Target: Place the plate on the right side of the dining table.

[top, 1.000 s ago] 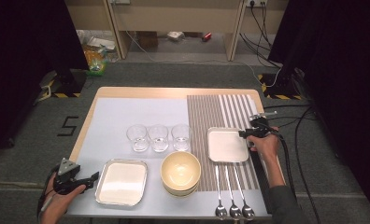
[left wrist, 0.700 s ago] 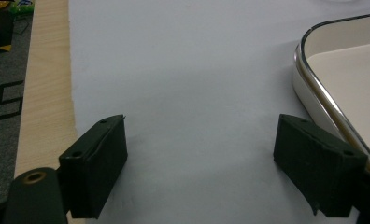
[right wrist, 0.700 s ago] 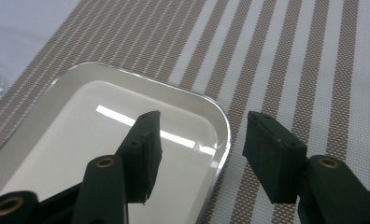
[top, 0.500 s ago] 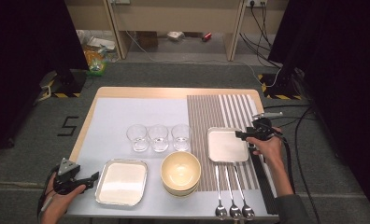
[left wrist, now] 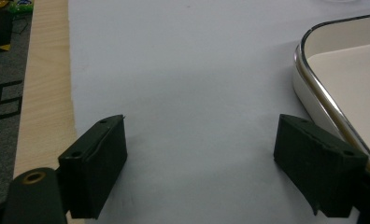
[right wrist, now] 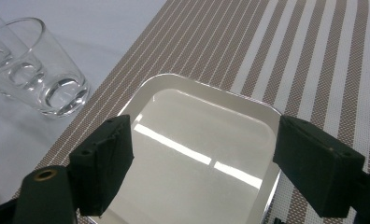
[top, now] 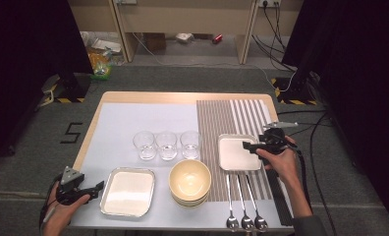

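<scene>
A white square plate lies on the striped placemat at the right. My right gripper hovers over the plate's right edge, open and holding nothing. In the right gripper view the plate lies below and between the spread jaws of the right gripper. A second white tray with a metal rim sits at the front left. Just left of that tray, my left gripper is open and low over the white cloth. In the left gripper view the tray is beside the right jaw of the left gripper.
Three clear glasses stand in a row mid-table, the nearest glass close to the plate. A stack of cream bowls sits at the front centre. Three spoons lie on the placemat in front of the plate. The wooden table edge runs along the left.
My right gripper has edged left, over the plate's right edge. The left gripper has stayed where it was.
</scene>
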A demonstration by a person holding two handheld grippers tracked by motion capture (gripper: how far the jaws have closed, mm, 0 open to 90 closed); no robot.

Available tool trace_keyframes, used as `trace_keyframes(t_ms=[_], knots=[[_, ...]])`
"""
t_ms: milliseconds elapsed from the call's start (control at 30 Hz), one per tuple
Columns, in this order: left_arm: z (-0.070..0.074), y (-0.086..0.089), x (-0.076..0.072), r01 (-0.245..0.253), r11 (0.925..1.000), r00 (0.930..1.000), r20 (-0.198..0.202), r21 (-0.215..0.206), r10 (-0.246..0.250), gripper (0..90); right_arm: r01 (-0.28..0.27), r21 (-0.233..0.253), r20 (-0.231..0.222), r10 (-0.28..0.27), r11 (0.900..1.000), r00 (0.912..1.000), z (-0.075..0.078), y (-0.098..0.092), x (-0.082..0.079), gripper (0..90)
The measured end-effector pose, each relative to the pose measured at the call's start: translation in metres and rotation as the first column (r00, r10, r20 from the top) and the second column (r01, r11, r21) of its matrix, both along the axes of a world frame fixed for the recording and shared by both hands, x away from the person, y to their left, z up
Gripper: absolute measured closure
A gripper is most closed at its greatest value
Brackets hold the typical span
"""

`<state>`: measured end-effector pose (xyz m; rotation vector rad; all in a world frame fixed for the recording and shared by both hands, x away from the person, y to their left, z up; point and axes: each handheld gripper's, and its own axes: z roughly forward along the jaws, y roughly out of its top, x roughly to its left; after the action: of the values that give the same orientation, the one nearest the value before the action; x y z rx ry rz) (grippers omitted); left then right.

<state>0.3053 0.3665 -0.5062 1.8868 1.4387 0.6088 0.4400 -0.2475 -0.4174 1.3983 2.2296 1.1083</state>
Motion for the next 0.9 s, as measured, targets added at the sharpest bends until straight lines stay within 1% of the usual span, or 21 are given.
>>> trace_keyframes(t_ms=[100,133,167,367,533,600,667,900], knots=[[0.000,0.000,0.000,0.001,1.0000,1.0000,0.003,-0.004,-0.001,15.8,-0.001,0.017,0.004,0.001,1.000,1.0000,0.002,0.001,-0.004,17.6],[0.000,0.000,0.000,0.005,1.0000,1.0000,-0.004,-0.003,-0.005,15.8,-0.001,0.014,0.008,0.001,1.000,1.0000,0.003,0.001,-0.005,17.6],[0.000,0.000,0.000,0.003,1.0000,1.0000,-0.002,-0.003,-0.003,15.8,-0.003,0.007,0.015,0.003,1.000,0.9999,0.004,0.002,-0.007,17.5],[0.000,0.000,0.000,0.004,1.0000,1.0000,-0.002,-0.002,-0.004,15.7,-0.019,-0.005,0.019,0.019,1.000,0.9996,0.005,0.006,-0.008,17.6],[0.000,0.000,0.000,0.001,1.0000,1.0000,0.001,-0.004,-0.001,15.6,-0.034,-0.006,0.020,0.035,0.999,0.9992,0.008,0.010,-0.012,19.7],[0.000,0.000,0.000,0.006,1.0000,1.0000,-0.004,-0.002,-0.006,15.6,-0.039,0.001,0.021,0.039,0.999,0.9990,0.009,0.011,-0.013,21.1],[0.000,0.000,0.000,0.004,1.0000,1.0000,-0.002,-0.001,-0.004,15.5,-0.048,-0.012,0.022,0.048,0.999,0.9986,0.010,0.011,-0.014,20.8],[0.000,0.000,0.000,0.005,1.0000,1.0000,-0.001,-0.001,-0.005,15.4,-0.053,-0.011,0.028,0.054,0.999,0.9982,0.013,0.013,-0.018,20.5]])
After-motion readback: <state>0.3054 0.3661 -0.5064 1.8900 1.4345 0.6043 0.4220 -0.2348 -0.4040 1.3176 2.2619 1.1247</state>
